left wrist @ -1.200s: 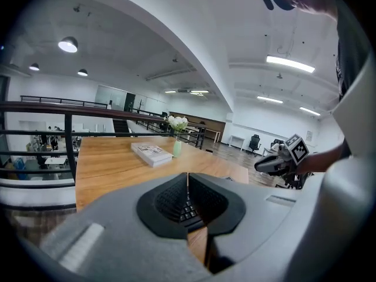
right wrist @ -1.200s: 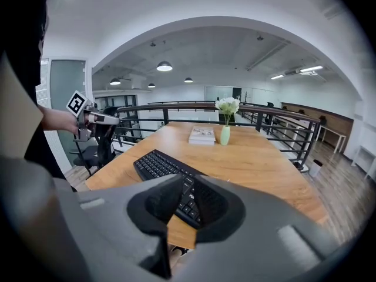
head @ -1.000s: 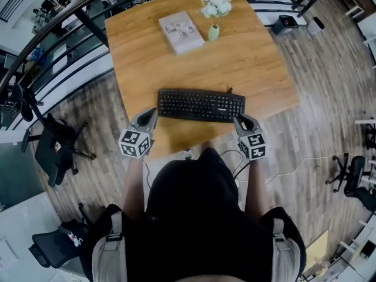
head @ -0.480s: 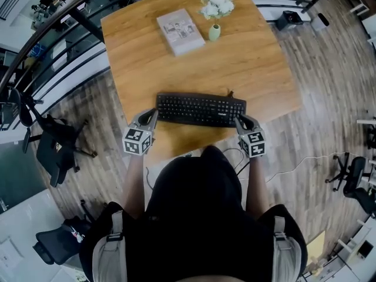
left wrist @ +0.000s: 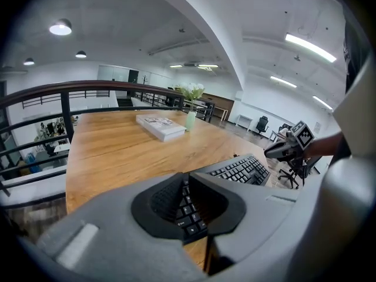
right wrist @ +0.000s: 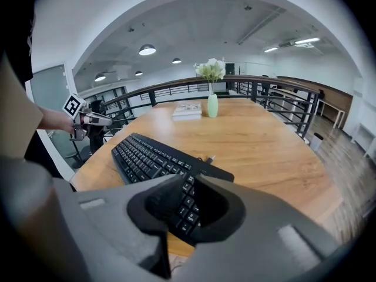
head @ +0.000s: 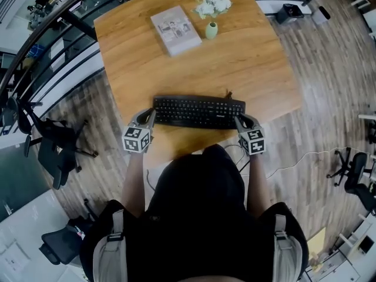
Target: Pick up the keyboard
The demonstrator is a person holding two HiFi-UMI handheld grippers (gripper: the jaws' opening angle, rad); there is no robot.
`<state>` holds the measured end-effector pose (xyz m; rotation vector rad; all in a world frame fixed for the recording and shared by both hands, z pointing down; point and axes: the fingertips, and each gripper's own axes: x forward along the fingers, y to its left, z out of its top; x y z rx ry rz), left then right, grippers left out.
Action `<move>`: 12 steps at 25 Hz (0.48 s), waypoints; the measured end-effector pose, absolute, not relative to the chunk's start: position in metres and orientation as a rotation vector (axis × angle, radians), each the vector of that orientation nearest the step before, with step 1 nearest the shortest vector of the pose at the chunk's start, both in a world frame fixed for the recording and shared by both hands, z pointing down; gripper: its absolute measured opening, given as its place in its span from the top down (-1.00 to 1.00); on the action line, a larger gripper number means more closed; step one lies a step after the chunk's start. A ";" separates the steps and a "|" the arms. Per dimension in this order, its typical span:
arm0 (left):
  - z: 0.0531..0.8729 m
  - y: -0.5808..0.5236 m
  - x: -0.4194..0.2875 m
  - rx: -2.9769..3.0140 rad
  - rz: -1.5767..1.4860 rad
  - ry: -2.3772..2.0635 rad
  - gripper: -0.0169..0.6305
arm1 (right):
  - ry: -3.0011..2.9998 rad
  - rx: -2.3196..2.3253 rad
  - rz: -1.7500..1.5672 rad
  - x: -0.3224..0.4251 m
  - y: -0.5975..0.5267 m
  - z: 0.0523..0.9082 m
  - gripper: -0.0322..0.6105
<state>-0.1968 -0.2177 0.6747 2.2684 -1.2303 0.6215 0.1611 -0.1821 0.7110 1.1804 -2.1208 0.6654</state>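
Black plastic is what the keyboard (head: 198,111) looks made of, so it is most likely light, hard and stiff, and it should not bend much when you lift it. It lies flat close to the near edge of the tabletop (head: 258,57), with its long side along that edge. It is well apart from the book (head: 175,29) and the little vase of flowers (head: 211,28) over by the far edge. Your left gripper (head: 151,115) sits just beside the keyboard's left end and your right gripper (head: 239,120) sits just beside its right end. I cannot tell if the tips touch it. Both grippers have their fingers pressed together with nothing pinched between them, so neither one holds the keyboard yet. You would need to spread them first. The keyboard is long and thin, so a grip at only one end would let the other end droop and twist. Take both short ends at once. Pinch the frame there, not the keys, because keys wobble and can pop off. Smooth plastic can slip, so squeeze firmly and keep it level. A short bit of cord (right wrist: 209,157) pokes out of the back edge, and I cannot tell where it goes, so lift slowly in case it tugs.
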 end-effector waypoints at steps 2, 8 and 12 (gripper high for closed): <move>0.685 -0.221 -0.197 2.253 0.641 -1.223 0.89 | -2.105 1.180 0.675 0.165 -0.185 0.716 0.69; 0.709 -0.231 -0.202 2.147 0.569 -1.246 0.89 | -2.043 1.182 0.708 0.183 -0.188 0.738 0.59; 0.724 -0.232 -0.206 2.118 0.600 -1.238 0.86 | -1.994 1.201 0.714 0.196 -0.190 0.751 0.54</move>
